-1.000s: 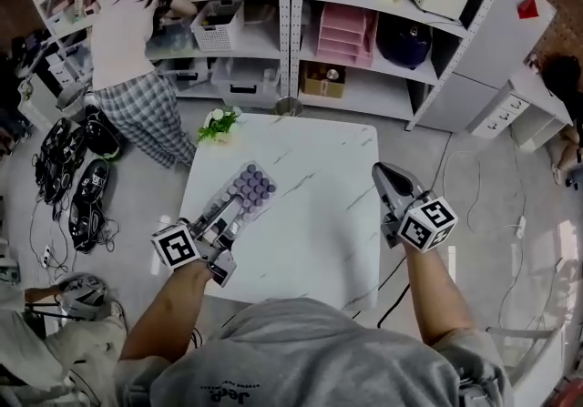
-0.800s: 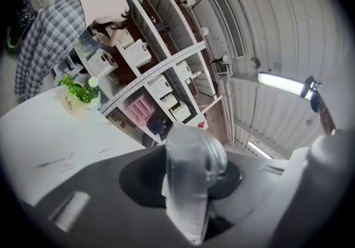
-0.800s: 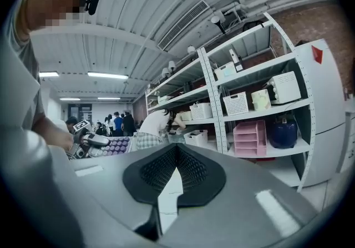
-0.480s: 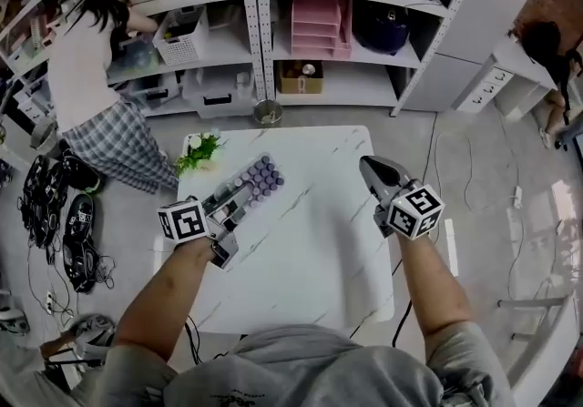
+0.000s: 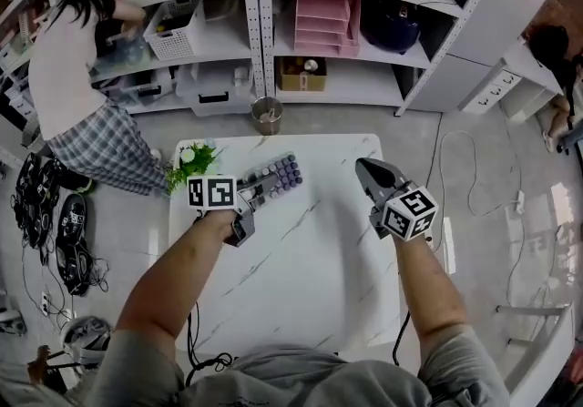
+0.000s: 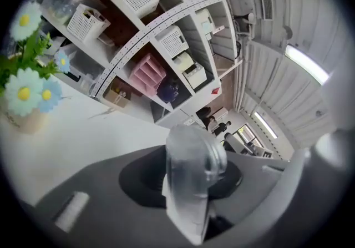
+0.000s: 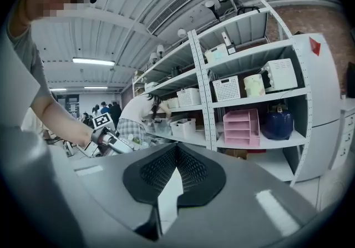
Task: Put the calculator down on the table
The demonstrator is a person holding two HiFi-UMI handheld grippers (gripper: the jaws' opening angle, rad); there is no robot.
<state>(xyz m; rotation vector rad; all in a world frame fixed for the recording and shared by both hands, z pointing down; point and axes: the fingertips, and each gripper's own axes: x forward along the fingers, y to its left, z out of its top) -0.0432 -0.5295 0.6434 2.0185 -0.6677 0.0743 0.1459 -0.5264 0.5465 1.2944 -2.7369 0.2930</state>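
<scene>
Calculator (image 5: 276, 175), slim grey body with rows of round purple keys, was pinched at its near short end by my left gripper (image 5: 251, 192), the far end sticking out toward the shelving (image 5: 264, 32). It sat over the far-left part of the white marble-look table (image 5: 310, 287), just beside the small pot of flowers (image 5: 189, 162). I couldn't tell from the head view whether its underside was touching the top yet. In the left gripper view the jaws were clamped on a pale edge-on slab (image 6: 191, 172), which I took to be the calculator's end, with tabletop visible beyond. I judged it light and rigid: a plastic shell, stiff enough to be carried from one end, smooth enough to pivot or slip in the pads since most of it hung past the grip. The keys looked raised, so squeezing across the key field seemed a bad idea; the plain end or the long side edges read as the safer hold. Setting it down flat probably needed the far end lowered first, then a gentle release, as a drop could crack the display. My right gripper (image 5: 363, 166) hovered over the table's right side, jaws together with nothing between them. A person (image 5: 77, 96) stood at the shelves, well apart from the work.
</scene>
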